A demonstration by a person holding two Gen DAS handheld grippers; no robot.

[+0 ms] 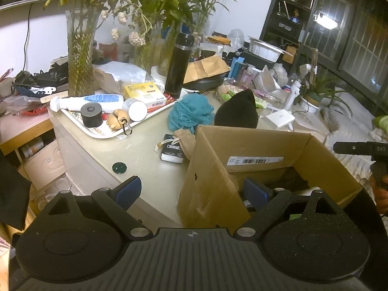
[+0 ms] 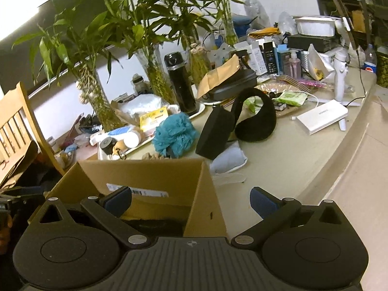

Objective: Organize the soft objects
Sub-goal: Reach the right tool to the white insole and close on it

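Note:
An open cardboard box (image 1: 242,150) (image 2: 150,177) stands on the beige table (image 1: 145,145) (image 2: 303,150). Behind it lie a teal bath pouf (image 1: 190,112) (image 2: 174,133), black earmuffs (image 2: 257,118) (image 1: 236,112), a pale blue pouch (image 2: 229,156) and a tan cloth item (image 1: 185,139). My left gripper (image 1: 194,191) is open and empty, straddling the box's left wall. My right gripper (image 2: 191,201) is open and empty, straddling the box's right wall. Dark items lie inside the box, unclear.
A white tray (image 1: 109,131) holds bottles and small items. A black flask (image 1: 178,65) (image 2: 180,82) and glass vases with bamboo (image 1: 80,55) (image 2: 101,97) stand behind. A white power bank (image 2: 322,116), a small dark packet (image 1: 172,149) and clutter fill the far table.

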